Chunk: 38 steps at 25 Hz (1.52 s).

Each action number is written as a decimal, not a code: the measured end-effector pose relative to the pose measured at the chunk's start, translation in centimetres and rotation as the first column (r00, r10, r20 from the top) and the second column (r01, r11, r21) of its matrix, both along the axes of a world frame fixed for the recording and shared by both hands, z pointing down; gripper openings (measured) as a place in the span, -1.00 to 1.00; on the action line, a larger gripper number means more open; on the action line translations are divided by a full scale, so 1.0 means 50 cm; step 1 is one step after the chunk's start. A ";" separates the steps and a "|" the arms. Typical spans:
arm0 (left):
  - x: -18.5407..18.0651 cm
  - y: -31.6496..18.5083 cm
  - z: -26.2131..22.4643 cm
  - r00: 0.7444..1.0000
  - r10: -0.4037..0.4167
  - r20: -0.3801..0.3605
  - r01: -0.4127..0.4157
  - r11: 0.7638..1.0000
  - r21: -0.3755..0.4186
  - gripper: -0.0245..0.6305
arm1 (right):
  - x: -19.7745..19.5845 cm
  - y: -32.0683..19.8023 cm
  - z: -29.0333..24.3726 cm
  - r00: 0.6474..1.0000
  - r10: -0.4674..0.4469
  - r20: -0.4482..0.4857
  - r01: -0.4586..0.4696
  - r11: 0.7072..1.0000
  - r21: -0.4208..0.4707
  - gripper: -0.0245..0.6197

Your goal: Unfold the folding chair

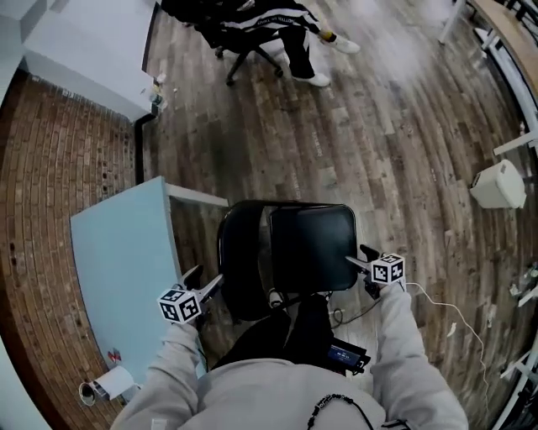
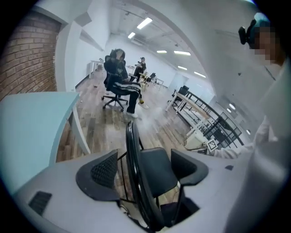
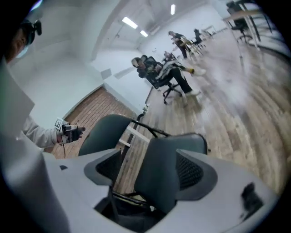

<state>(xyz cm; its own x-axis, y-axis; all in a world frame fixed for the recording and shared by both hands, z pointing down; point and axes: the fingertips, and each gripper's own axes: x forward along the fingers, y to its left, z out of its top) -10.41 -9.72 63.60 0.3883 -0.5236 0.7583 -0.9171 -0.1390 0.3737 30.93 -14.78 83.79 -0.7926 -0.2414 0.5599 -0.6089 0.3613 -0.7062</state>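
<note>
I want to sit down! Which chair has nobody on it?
The black folding chair right in front, between the left gripper and the right gripper, is free. The wheeled office chair farther back has a person sitting in it.

Light-blue table [image 1: 126, 260] stands on wood floor [image 1: 378, 143], brick wall [image 1: 42, 185] just beside it. White desk [image 1: 92, 46] further along that wall, past the table. Seated person [image 1: 269, 21] on office chair [image 1: 244, 55] well beyond the table. White roll [image 1: 113, 382] near the table's near corner. White box [image 1: 498, 185] far across the floor from the table.
</note>
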 end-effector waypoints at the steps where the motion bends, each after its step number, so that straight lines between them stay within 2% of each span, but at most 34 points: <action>1: 0.001 -0.013 -0.033 1.000 0.003 -0.016 -0.002 0.999 0.045 0.15 | -0.025 -0.028 -0.074 1.000 -0.006 -0.015 0.007 0.998 0.067 0.18; 4: 0.012 -0.055 -0.148 0.996 0.057 -0.065 -0.044 0.980 0.196 0.15 | -0.106 -0.106 -0.320 0.998 -0.005 -0.061 0.022 0.959 0.283 0.18; 7: 0.004 -0.071 -0.279 0.989 0.116 -0.096 -0.079 0.940 0.331 0.15 | -0.188 -0.133 -0.567 0.994 0.003 -0.112 0.051 0.880 0.471 0.18; 10: -0.027 -0.095 -0.405 0.984 0.138 -0.109 -0.073 0.883 0.464 0.15 | -0.255 -0.140 -0.758 0.989 0.038 -0.143 0.056 0.797 0.601 0.18; 12: -0.052 -0.106 -0.479 0.982 0.142 -0.128 -0.051 0.840 0.540 0.15 | -0.297 -0.131 -0.844 0.984 0.057 -0.167 0.068 0.752 0.655 0.18; 15: -0.070 -0.110 -0.567 0.976 0.168 -0.140 -0.044 0.776 0.629 0.15 | -0.341 -0.107 -0.936 0.981 0.091 -0.170 0.056 0.710 0.702 0.18; 20: -0.088 -0.092 -0.685 0.974 0.210 -0.083 -0.082 0.669 0.739 0.15 | -0.393 -0.065 -1.055 0.978 0.156 -0.136 0.004 0.642 0.767 0.18; 24: -0.090 -0.050 -0.765 0.967 0.253 -0.042 -0.113 0.568 0.815 0.14 | -0.456 -0.016 -1.141 0.973 0.189 -0.135 0.005 0.565 0.825 0.18; 26: -0.089 -0.028 -0.811 0.969 0.248 -0.023 -0.113 0.520 0.847 0.13 | -0.482 0.008 -1.199 0.971 0.212 -0.108 -0.020 0.525 0.851 0.18; 27: -0.092 -0.017 -0.833 0.975 0.222 -0.006 -0.108 0.500 0.859 0.04 | -0.492 0.020 -1.231 0.971 0.225 -0.082 -0.045 0.508 0.860 0.18; 28: -0.098 -0.005 -0.855 0.983 0.182 0.009 -0.098 0.484 0.870 -0.22 | -0.500 0.036 -1.263 0.971 0.234 -0.050 -0.074 0.493 0.867 0.18; 29: -0.105 0.007 -0.875 0.990 0.143 0.017 -0.083 0.468 0.880 -0.64 | -0.508 0.055 -1.293 0.971 0.237 -0.020 -0.099 0.478 0.873 0.17; 30: -0.108 0.020 -0.893 0.992 0.123 0.017 -0.072 0.454 0.888 -0.90 | -0.518 0.075 -1.321 0.971 0.239 0.000 -0.113 0.460 0.881 0.02; 31: -0.107 0.031 -0.907 0.992 0.124 0.019 -0.072 0.443 0.893 -0.91 | -0.532 0.094 -1.342 0.971 0.240 0.004 -0.113 0.441 0.891 -0.74; 32: -0.103 0.039 -0.916 0.991 0.133 0.027 -0.083 0.436 0.896 -0.91 | -0.551 0.110 -1.356 0.972 0.236 -0.010 -0.094 0.425 0.900 -0.90; 34: -0.097 0.044 -0.923 0.988 0.146 0.051 -0.110 0.432 0.895 -0.91 | -0.597 0.134 -1.372 0.977 0.209 -0.047 -0.044 0.413 0.910 -0.90; 38: -0.082 0.057 -0.915 0.983 0.170 0.063 -0.133 0.440 0.888 -0.91 | -0.643 0.166 -1.382 0.981 0.187 -0.047 -0.035 0.415 0.909 -0.90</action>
<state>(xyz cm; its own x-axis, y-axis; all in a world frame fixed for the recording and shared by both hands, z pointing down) -14.51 -6.85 17.84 0.5453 -0.8329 -0.0951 -0.8372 -0.5468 -0.0114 -1.21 -6.47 14.66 -0.6629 -0.7471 0.0498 -0.7443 0.6647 0.0648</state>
